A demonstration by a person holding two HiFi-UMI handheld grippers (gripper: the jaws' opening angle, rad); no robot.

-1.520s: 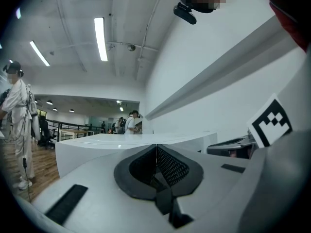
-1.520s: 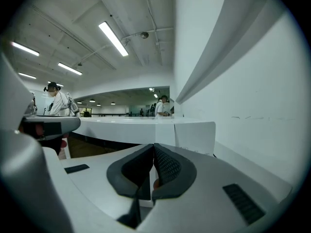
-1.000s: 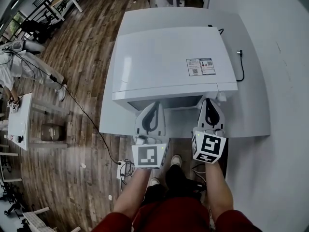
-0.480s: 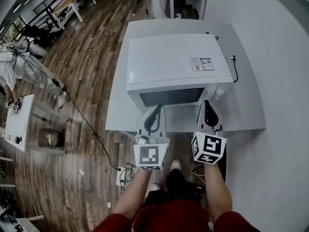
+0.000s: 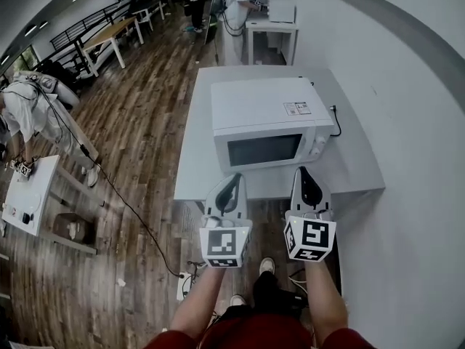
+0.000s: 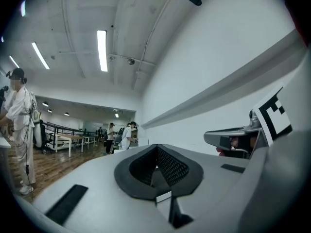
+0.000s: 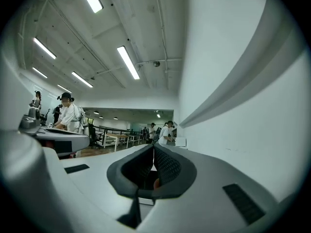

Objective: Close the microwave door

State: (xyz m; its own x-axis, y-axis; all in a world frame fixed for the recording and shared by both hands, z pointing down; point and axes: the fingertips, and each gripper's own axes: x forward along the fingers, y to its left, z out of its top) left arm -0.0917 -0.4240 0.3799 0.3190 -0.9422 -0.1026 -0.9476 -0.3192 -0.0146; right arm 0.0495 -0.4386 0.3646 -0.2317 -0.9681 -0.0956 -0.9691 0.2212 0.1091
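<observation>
In the head view, a white microwave is being shown standing on a white table against a pale wall, with its door already shut flush against the front and the dark window facing the person. A black cable is being trailed across the table just beside the microwave's right side. The left gripper and the right gripper are being held side by side in front of the table's near edge, apart from the microwave and touching nothing, each with its marker cube turned toward the camera. A wooden floor is being seen to the left, where a person in white is being shown bent over another table. In the left gripper view, the jaws are being pressed together at their tips, clenched on nothing, and are being pointed up toward the wall and a ceiling light; the right gripper is being glimpsed at the right edge. In the right gripper view, the jaws are likewise being held closed tip to tip with nothing between them, under long ceiling strips, with the left gripper showing at the left edge and distant people being seen standing down the room.
</observation>
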